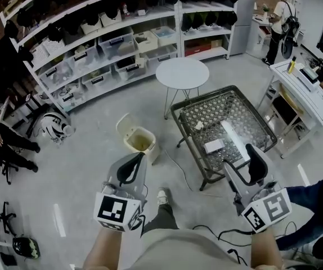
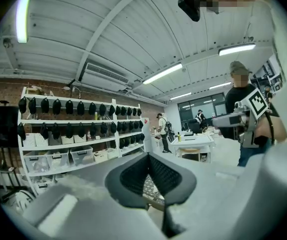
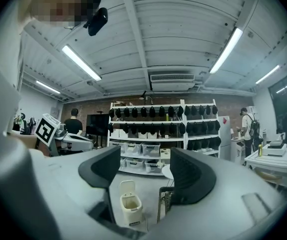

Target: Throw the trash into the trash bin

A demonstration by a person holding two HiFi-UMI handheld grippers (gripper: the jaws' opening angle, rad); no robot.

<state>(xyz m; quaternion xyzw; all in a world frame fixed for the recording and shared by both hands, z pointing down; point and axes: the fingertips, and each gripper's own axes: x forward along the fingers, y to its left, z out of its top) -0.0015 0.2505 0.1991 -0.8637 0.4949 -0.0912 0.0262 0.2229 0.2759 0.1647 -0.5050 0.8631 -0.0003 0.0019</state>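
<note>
A cream trash bin (image 1: 139,140) stands on the floor with its lid up, also seen in the right gripper view between the jaws (image 3: 130,204). To its right is a black mesh-topped table (image 1: 191,109) carrying trash: a crumpled white paper (image 1: 214,145), a long white wrapper (image 1: 233,133) and a small white scrap (image 1: 198,125). My left gripper (image 1: 136,157) hovers just this side of the bin, its black pads meeting at the tips (image 2: 148,156) with nothing in them. My right gripper (image 1: 246,156) hangs over the table's near edge, jaws apart (image 3: 144,159) and empty.
A round white table (image 1: 182,73) stands behind the mesh table. Long white shelves (image 1: 94,44) with bins and dark caps line the back. A white desk (image 1: 305,89) is at the right, with a person (image 1: 279,21) beyond it. Cables (image 1: 206,229) trail on the floor near my shoe (image 1: 162,196).
</note>
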